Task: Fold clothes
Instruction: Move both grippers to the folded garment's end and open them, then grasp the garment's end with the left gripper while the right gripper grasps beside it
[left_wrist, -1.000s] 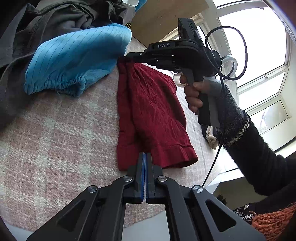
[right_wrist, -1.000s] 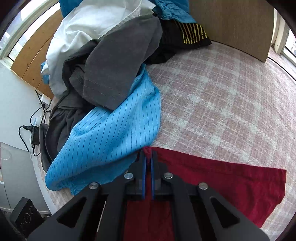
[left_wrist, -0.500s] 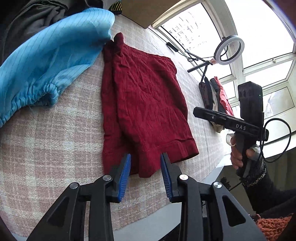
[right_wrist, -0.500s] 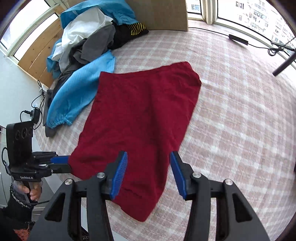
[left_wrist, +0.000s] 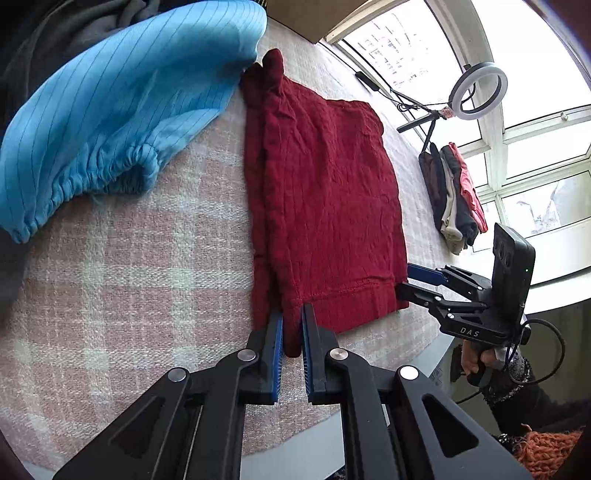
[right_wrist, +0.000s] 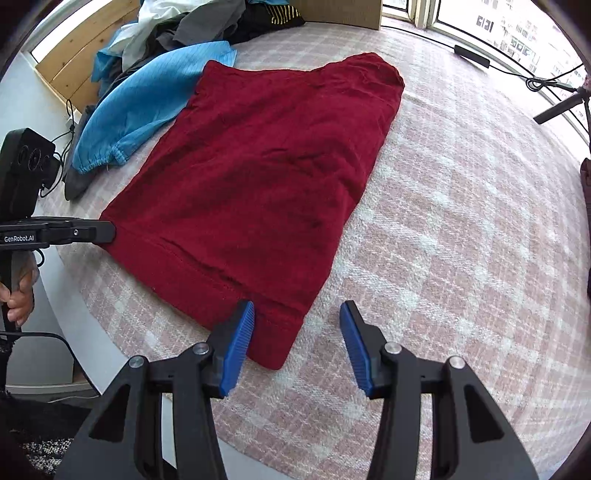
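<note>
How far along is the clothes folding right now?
Early on. The red garment already lies flat on the checked cloth. The left gripper has been closing on its near hem corner; the right gripper is open over the other corner. The clothes pile waits.

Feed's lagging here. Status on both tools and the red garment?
Left tool closing on red garment hem corner. Right tool open over opposite hem corner. Blue garment touching its far corner.
</note>
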